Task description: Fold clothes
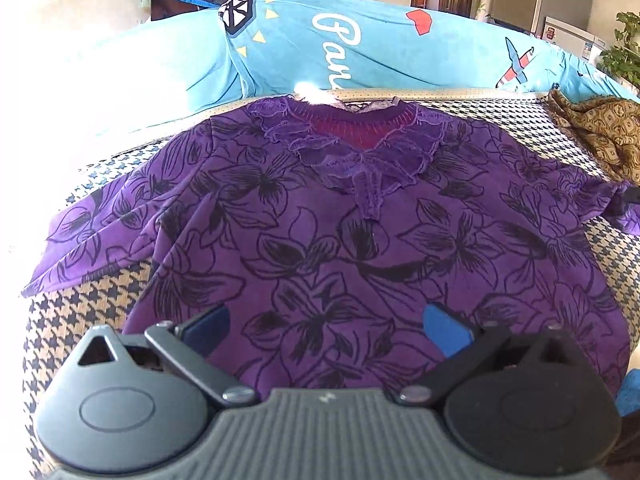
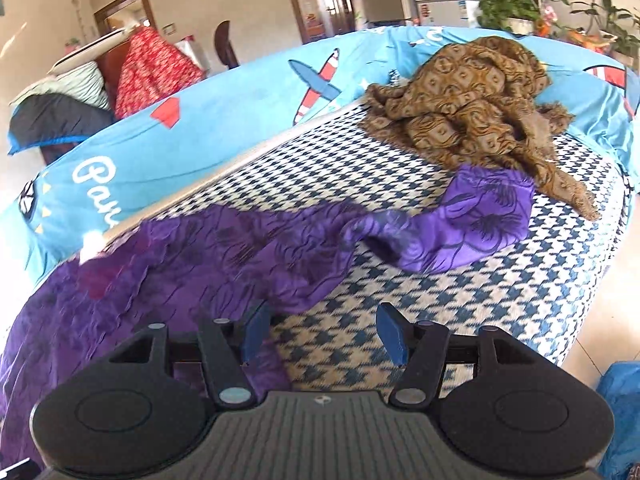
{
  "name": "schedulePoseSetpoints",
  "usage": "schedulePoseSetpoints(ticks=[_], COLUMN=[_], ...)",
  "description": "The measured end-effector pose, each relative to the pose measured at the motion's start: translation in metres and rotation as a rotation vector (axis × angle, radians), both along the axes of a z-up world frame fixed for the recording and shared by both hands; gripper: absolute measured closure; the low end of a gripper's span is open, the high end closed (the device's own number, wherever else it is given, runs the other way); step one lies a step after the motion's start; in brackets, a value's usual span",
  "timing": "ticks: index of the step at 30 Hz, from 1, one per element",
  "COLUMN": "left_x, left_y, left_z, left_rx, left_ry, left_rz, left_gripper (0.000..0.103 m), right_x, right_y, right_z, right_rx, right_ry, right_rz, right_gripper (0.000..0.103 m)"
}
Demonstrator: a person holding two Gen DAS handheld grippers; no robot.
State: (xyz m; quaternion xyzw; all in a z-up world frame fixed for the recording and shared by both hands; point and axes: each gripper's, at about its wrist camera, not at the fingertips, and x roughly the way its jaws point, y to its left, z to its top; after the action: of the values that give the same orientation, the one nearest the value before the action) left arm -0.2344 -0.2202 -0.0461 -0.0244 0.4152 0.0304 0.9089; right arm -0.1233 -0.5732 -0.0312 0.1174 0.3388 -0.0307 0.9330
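A purple top with black flower outlines lies face up and spread flat on a houndstooth cover, lace collar toward the far side. My left gripper hovers over its lower hem, open, nothing between the blue pads. In the right wrist view the same purple top fills the left, and its right sleeve stretches out crumpled toward the right. My right gripper is open above the houndstooth cover, just right of the top's side edge, holding nothing.
A crumpled brown patterned garment lies at the far right of the cover, touching the sleeve's end. A light blue printed quilt runs along the far edge. Beyond are piled clothes, a fridge and potted plants. The cover's right edge drops to the floor.
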Motion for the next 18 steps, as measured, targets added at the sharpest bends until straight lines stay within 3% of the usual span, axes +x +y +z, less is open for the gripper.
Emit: schedulePoseSetpoints(ticks=[9, 14, 18], left_x=[0.027, 0.027, 0.025], left_y=[0.006, 0.004, -0.004], left_z=[-0.015, -0.019, -0.021], left_rx=[-0.068, -0.135, -0.135], left_ry=[0.039, 0.063, 0.066], left_rz=[0.004, -0.023, -0.061], left_gripper=[0.000, 0.000, 0.000], right_x=[0.067, 0.099, 0.115], right_y=[-0.050, -0.074, -0.087], right_z=[0.002, -0.013, -0.028], right_rx=[-0.039, -0.064, -0.077], right_ry=[-0.018, 0.023, 0.074], right_rz=[-0.218, -0.305, -0.340], right_gripper=[0.043, 0.043, 0.043])
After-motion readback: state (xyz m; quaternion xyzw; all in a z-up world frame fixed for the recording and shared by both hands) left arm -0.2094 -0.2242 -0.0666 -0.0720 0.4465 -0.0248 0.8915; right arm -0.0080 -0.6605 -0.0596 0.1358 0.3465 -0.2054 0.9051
